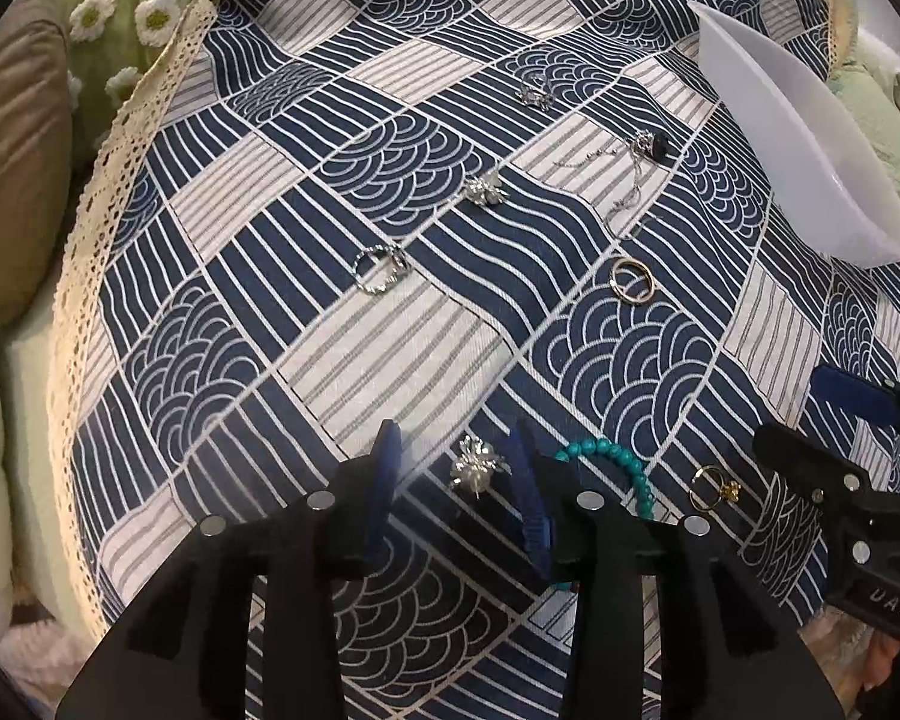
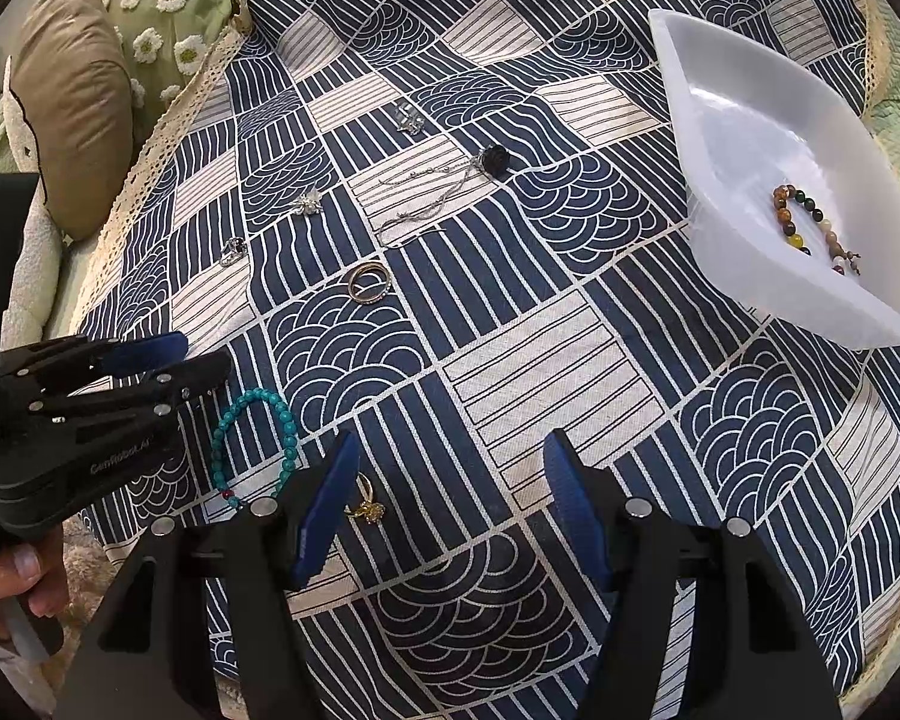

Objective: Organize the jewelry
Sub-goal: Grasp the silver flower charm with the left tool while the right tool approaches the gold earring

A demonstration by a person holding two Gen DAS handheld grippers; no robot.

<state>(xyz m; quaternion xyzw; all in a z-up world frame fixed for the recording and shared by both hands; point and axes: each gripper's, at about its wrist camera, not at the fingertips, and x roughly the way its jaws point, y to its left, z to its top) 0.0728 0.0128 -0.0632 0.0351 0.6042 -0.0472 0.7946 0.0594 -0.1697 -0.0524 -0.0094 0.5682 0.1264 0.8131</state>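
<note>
While the left gripper (image 1: pixel 457 468) stood w/ jaws apart, a silver brooch (image 1: pixel 477 467) lay between them on the cloth (image 1: pixel 390 354); turquoise bracelet (image 2: pixel 252 450) just right. Right gripper (image 2: pixel 450 480) wide, gold ring (image 2: pixel 366 504) beside its left finger. Tray (image 2: pixel 720 138) far right. Label "GenRobot.AI", partly legible.

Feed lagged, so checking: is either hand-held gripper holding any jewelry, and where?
Nothing is held. The left hand-held gripper is open around the silver brooch; the right hand-held gripper is open, empty.

A navy-and-cream patterned cloth (image 2: pixel 510 384) with lace edging fills my view; a daisy cushion (image 2: pixel 168 12) and brown pillow (image 2: pixel 78 114) sit upper left.
</note>
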